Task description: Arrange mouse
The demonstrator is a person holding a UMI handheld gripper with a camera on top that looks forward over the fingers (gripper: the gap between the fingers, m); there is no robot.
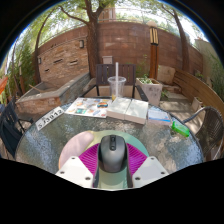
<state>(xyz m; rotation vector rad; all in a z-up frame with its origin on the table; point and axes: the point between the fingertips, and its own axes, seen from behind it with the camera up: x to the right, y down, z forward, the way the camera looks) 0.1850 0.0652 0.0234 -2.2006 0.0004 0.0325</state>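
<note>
A bare stretch of the glass table (45,140) lay open just ahead of the gripper (112,168) and to either side of it. The gap between the fingers was taken up by a dark mouse (112,152), with little room left beside it. Farther on, a row of clutter closed the way across the tabletop: a magazine (86,106), a white book (128,109) and a blue-edged booklet (160,115). Behind them stood a clear plastic cup (117,85) and a clear tub (152,92). A green object (180,127) lay at one side. Chairs (103,76) and a brick wall (125,45) bounded the far side.
</note>
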